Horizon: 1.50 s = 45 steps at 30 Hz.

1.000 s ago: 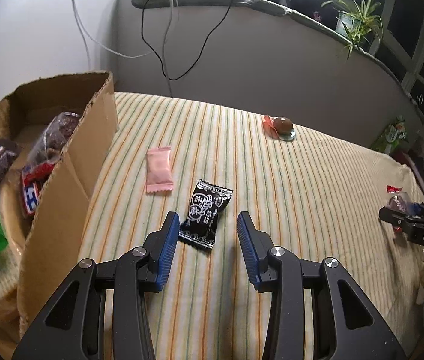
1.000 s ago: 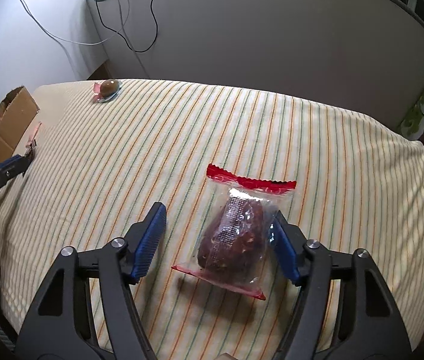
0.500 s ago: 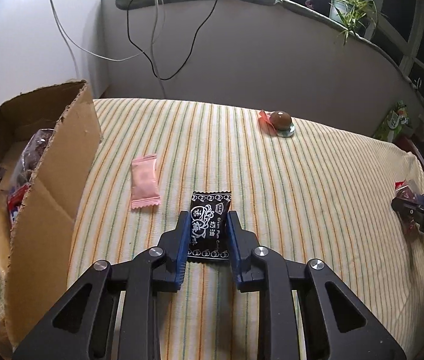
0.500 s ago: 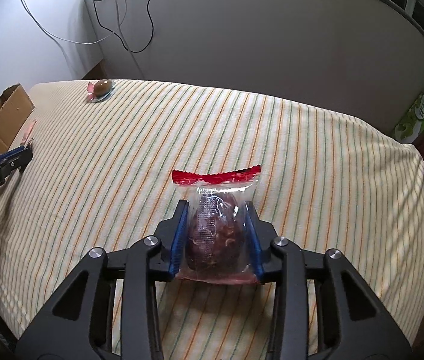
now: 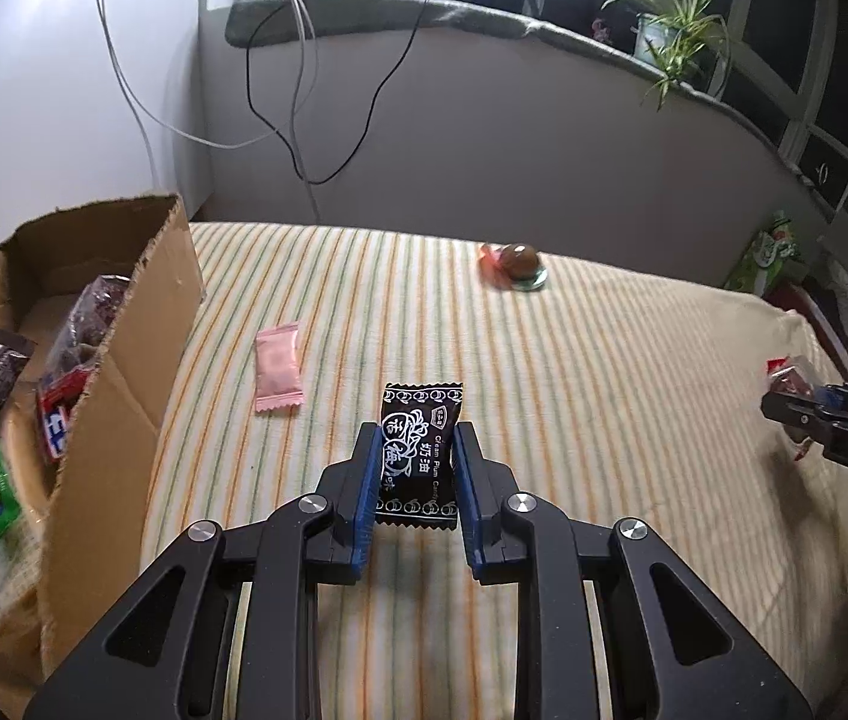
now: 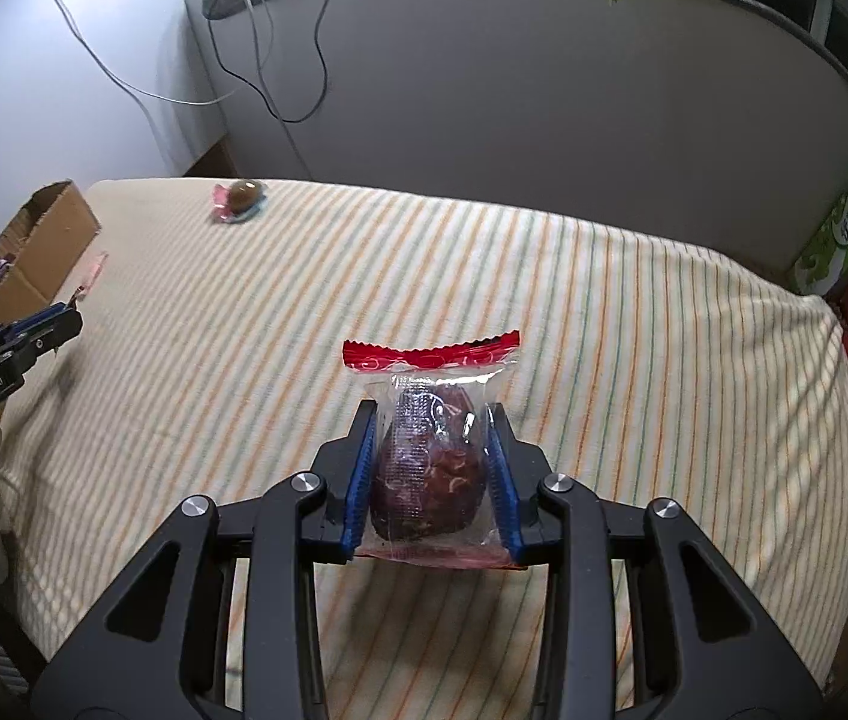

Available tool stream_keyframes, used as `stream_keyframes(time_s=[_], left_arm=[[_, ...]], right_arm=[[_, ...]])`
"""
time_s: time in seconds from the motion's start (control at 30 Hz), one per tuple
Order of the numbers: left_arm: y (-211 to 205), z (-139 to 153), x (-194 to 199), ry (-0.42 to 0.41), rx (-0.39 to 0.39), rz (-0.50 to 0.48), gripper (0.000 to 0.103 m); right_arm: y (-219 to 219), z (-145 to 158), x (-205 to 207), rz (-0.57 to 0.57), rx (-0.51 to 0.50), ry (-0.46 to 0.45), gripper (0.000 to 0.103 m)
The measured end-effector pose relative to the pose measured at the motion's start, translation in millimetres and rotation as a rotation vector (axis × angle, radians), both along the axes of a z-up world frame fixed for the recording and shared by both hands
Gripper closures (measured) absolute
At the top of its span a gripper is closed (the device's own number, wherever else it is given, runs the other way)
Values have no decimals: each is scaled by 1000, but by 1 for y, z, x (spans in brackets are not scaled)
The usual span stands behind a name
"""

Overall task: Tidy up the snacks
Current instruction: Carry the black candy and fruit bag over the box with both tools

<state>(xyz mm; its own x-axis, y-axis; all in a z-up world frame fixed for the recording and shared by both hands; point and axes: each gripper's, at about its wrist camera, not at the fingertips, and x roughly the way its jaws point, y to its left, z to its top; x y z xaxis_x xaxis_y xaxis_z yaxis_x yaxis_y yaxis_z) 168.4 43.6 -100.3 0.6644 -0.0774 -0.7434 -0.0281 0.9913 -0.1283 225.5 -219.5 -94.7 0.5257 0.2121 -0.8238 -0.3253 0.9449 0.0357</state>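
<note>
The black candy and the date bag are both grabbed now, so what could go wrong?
1. The left gripper pinches the black candy only by its slippery wrapper sides; it could slip out on the way to the box.
2. The right gripper squeezes the date bag; the soft fruit might get squashed.
3. The box wall stands tall, so a low carry could bump it.
</note>
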Motion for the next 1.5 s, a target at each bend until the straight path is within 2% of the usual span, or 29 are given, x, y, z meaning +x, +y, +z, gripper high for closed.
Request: stream_keyframes(time_s=[0.4,0.7,1.5], left_arm=[[0,44,-38,-112,0,-4,81],[13,62,-60,-160,-3,20,81],[92,70,-90,-197,-7,151,81]], right_arm=[[34,35,-28,68,16,-64,68],[74,61,-41,137,31,-101,68],[223,84,-33,341,91,-124,68]])
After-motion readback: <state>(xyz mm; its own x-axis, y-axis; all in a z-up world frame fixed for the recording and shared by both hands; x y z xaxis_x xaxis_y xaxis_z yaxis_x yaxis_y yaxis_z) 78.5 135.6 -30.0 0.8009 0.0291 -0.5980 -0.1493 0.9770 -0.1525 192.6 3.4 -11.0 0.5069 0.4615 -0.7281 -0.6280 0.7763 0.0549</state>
